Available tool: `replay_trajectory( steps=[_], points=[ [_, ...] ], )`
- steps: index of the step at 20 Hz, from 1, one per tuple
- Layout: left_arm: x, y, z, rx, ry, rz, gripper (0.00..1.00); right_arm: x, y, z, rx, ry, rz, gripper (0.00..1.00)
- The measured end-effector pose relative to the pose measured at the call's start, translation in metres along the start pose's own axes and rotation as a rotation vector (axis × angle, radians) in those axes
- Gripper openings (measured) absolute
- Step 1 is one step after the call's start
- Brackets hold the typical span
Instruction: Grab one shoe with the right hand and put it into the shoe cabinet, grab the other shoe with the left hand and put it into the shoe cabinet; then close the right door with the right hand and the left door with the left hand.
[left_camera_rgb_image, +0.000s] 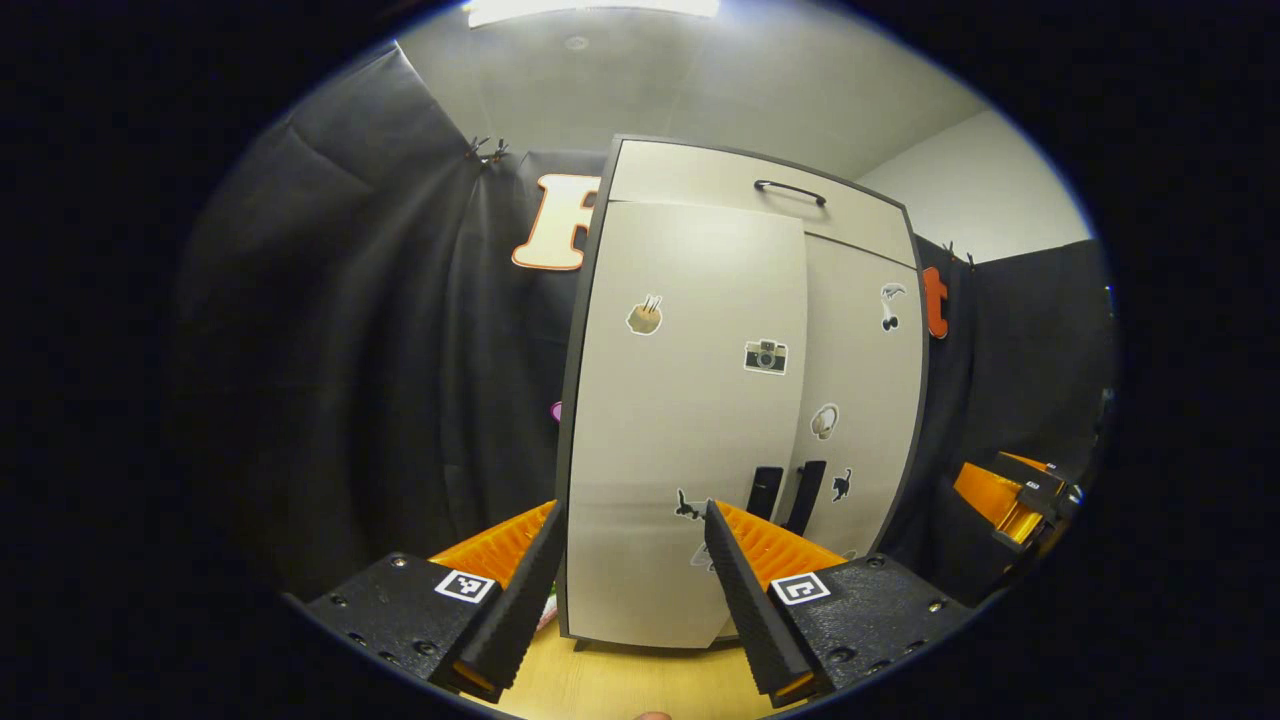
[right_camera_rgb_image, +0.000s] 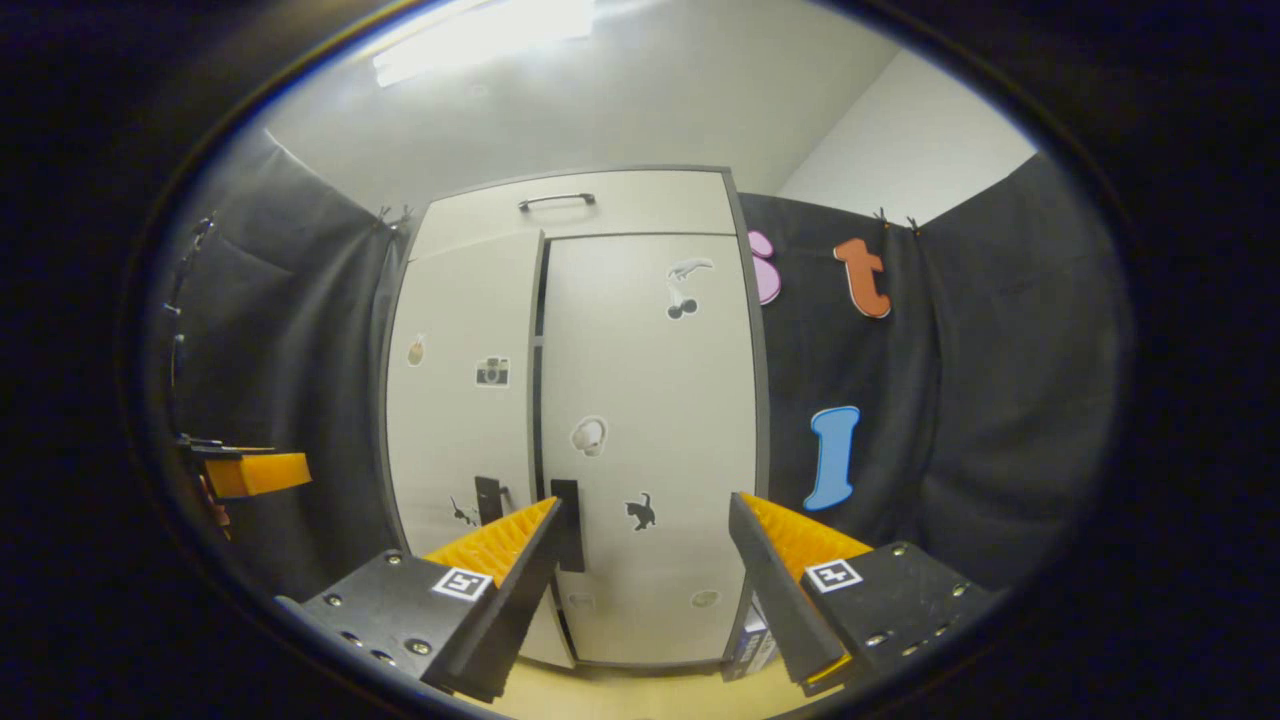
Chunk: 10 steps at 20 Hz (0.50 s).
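The pale shoe cabinet (left_camera_rgb_image: 700, 175) stands straight ahead, with stickers on both doors. Its left door (left_camera_rgb_image: 680, 420) is slightly ajar, and its free edge overlaps the right door (left_camera_rgb_image: 865, 400), which lies flush. My left gripper (left_camera_rgb_image: 632, 508) is open in front of the left door's lower part, holding nothing. In the right gripper view a dark gap runs between the left door (right_camera_rgb_image: 460, 430) and the right door (right_camera_rgb_image: 650, 380). My right gripper (right_camera_rgb_image: 645, 500) is open before the right door, near its black handle (right_camera_rgb_image: 567, 525). The other gripper appears far off at the edges (left_camera_rgb_image: 1010, 495) (right_camera_rgb_image: 250, 472).
A drawer front with a dark handle (left_camera_rgb_image: 790, 190) tops the cabinet. The cabinet rests on a light wooden surface (left_camera_rgb_image: 620, 685). A small box (right_camera_rgb_image: 750, 640) stands at the cabinet's lower right corner. Black cloth walls close in on both sides.
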<state>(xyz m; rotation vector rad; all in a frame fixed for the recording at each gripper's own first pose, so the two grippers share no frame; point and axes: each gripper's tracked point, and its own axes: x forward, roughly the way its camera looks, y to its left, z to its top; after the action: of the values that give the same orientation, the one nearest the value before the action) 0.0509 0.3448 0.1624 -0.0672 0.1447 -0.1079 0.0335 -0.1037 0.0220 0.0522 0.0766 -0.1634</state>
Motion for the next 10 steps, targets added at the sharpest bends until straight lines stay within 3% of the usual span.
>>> replay_trajectory(
  steps=[5,10],
  points=[
    [-0.001,0.001,0.006,-0.009,-0.038,0.037,0.86,0.000,-0.002,0.009,-0.036,-0.032,-0.024,0.98],
    [0.002,-0.011,0.000,-0.012,-0.030,0.013,0.86,-0.001,0.004,0.006,-0.050,-0.030,-0.015,0.98]
  ],
)
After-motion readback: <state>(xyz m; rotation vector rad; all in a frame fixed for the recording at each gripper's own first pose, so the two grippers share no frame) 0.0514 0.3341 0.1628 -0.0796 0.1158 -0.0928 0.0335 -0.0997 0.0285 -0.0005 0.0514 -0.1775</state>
